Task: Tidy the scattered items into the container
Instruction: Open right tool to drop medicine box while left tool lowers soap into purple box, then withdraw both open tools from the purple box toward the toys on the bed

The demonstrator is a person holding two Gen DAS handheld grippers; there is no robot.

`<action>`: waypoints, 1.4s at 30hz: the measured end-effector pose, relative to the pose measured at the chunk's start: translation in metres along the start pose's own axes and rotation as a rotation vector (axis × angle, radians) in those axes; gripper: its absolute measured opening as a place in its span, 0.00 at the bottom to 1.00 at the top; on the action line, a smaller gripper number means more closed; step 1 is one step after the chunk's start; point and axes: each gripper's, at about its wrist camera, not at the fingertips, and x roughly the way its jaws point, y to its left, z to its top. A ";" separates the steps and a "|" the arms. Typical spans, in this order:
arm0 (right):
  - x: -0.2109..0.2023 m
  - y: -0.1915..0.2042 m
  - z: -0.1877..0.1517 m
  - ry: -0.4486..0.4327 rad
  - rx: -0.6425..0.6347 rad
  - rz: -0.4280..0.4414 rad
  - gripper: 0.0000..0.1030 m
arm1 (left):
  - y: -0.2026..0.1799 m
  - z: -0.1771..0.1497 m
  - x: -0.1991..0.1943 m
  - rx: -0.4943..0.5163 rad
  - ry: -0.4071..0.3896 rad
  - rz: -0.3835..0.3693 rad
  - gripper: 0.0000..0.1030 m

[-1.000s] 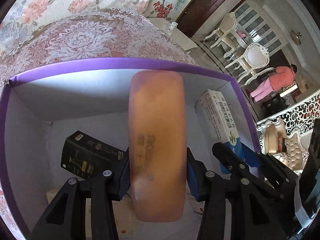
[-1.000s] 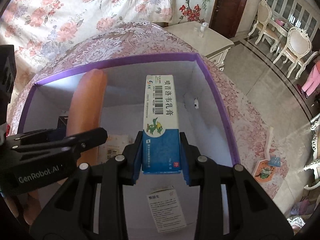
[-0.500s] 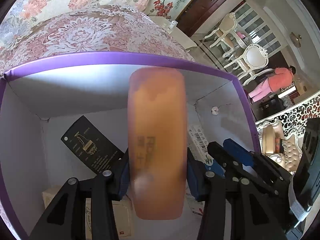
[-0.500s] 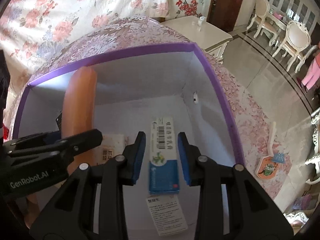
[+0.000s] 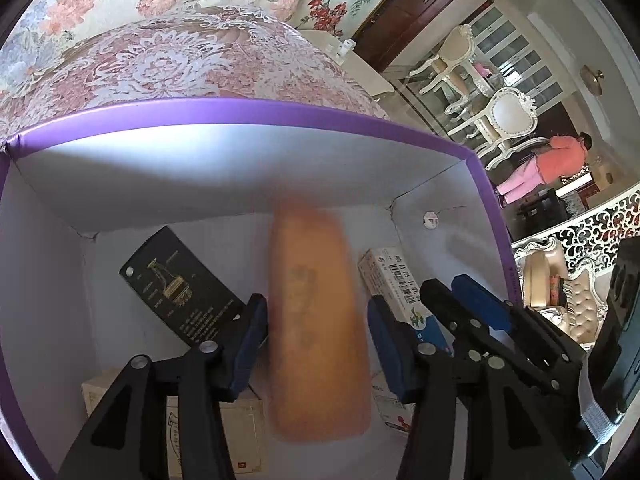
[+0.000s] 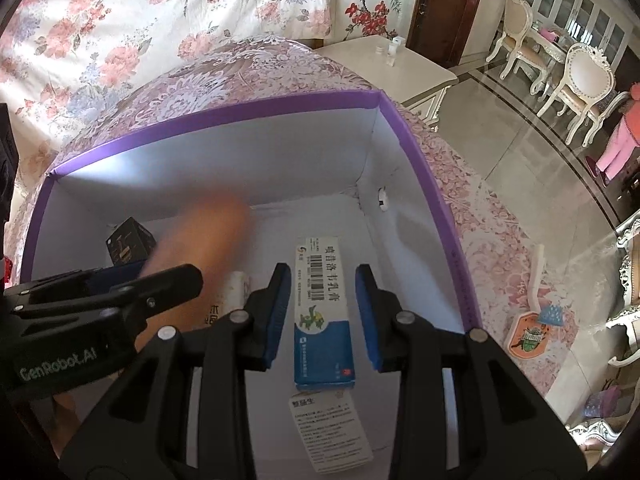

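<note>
The purple-rimmed white container [image 5: 280, 106] [image 6: 240, 116] fills both views. My left gripper [image 5: 316, 308] hangs inside it, its jaws opening. A blurred orange sausage-shaped roll [image 5: 316, 320] [image 6: 200, 236] slides down between the pads, with a gap on each side. My right gripper [image 6: 322, 276] stands open above a blue-and-white carton [image 6: 320, 312] [image 5: 394, 276]. The carton lies flat on the container floor, free of the pads. A black box [image 5: 176, 284] [image 6: 128, 244] leans in the far left corner.
A beige carton [image 5: 224, 432] and a white printed packet [image 6: 328, 428] lie on the container floor near me. The container stands on a floral lace tablecloth [image 6: 200, 80]. An orange card [image 6: 528, 336] lies on the cloth to the right. A person [image 5: 560, 156] stands far off.
The right gripper let go of the blue-and-white carton, which dropped to the container floor. The left jaws have widened, and the orange roll has slipped lower between them.
</note>
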 end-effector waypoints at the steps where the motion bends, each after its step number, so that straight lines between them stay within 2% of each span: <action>1: 0.000 0.000 0.000 0.000 0.001 -0.001 0.36 | 0.000 0.000 0.000 0.000 -0.002 0.000 0.53; 21: -0.001 -0.001 -0.002 -0.004 0.004 -0.018 0.37 | 0.003 -0.002 0.001 -0.001 -0.010 0.012 0.53; 42: -0.003 -0.001 -0.001 -0.010 0.010 -0.026 0.38 | 0.005 0.000 -0.001 -0.003 -0.037 -0.008 0.53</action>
